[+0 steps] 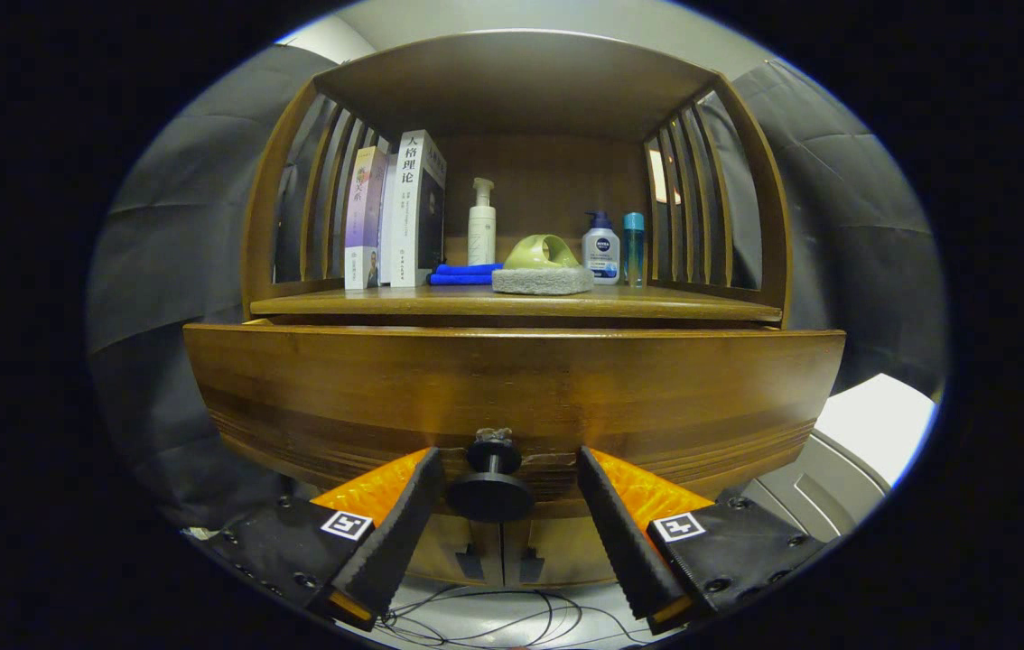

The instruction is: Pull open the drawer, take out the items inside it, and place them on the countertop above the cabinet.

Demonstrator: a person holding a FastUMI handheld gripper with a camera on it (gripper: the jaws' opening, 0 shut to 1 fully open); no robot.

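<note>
A brown wooden drawer front (512,397) spans the cabinet just ahead of me, standing slightly proud of the countertop's edge. Its black round knob (491,487) sits between my two fingers. My gripper (507,462) is open, its ribbed black fingertips (426,469) on either side of the knob with a gap to each. The countertop (512,302) lies above the drawer. The drawer's inside is hidden.
On the countertop stand upright books (395,212), a white pump bottle (481,224), folded blue cloths (464,273), a green-topped grey sponge (543,271), a white bottle (601,248) and a teal bottle (634,248). Slatted sides and a top shelf enclose it. A white appliance (846,460) stands at right; cables (494,618) lie below.
</note>
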